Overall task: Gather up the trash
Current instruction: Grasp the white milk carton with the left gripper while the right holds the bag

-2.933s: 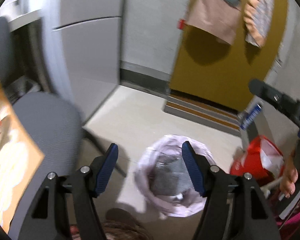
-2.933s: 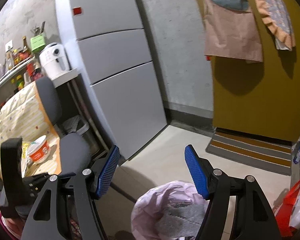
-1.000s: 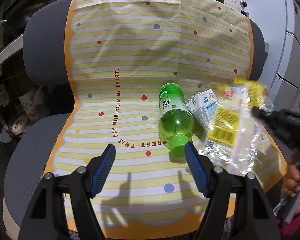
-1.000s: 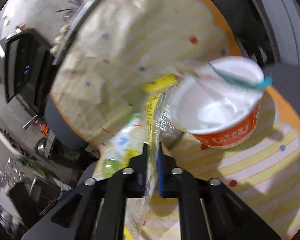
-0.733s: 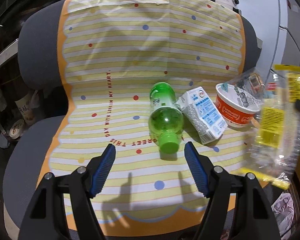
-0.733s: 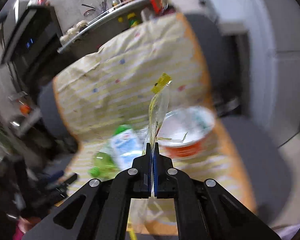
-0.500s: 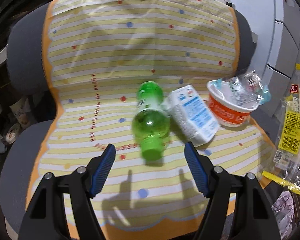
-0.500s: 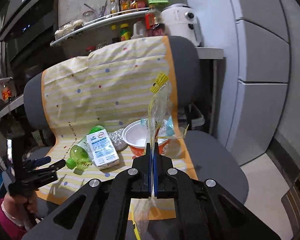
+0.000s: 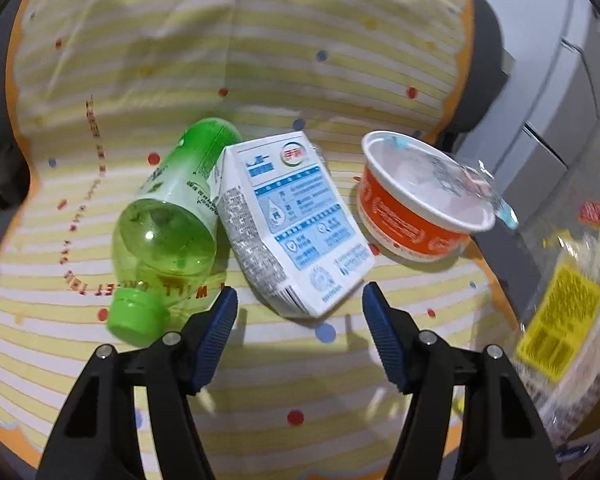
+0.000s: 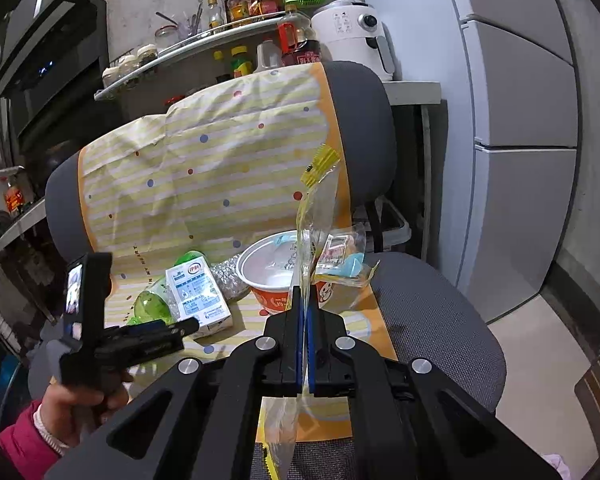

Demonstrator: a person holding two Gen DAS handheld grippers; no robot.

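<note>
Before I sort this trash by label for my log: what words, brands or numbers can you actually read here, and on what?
"IN MY HEART": red lettering on the striped yellow cloth, right wrist view; the rest is too blurred or covered.
Milk carton: blue panels and a round logo, print too small to read.
Green bottle: label print too small.
Orange cup: rim print unreadable.
Clear wrapper: yellow barcode patch, blurred.
Shelf bottles: labels too small.

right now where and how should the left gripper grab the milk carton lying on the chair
Probably across the milk carton's near bottom end, coming down from above and in front. It lies flat, that end pointing at the left gripper, whose closing jaws already straddle it without touching. The green bottle presses against its left side higher up, leaving less finger room there.
</note>
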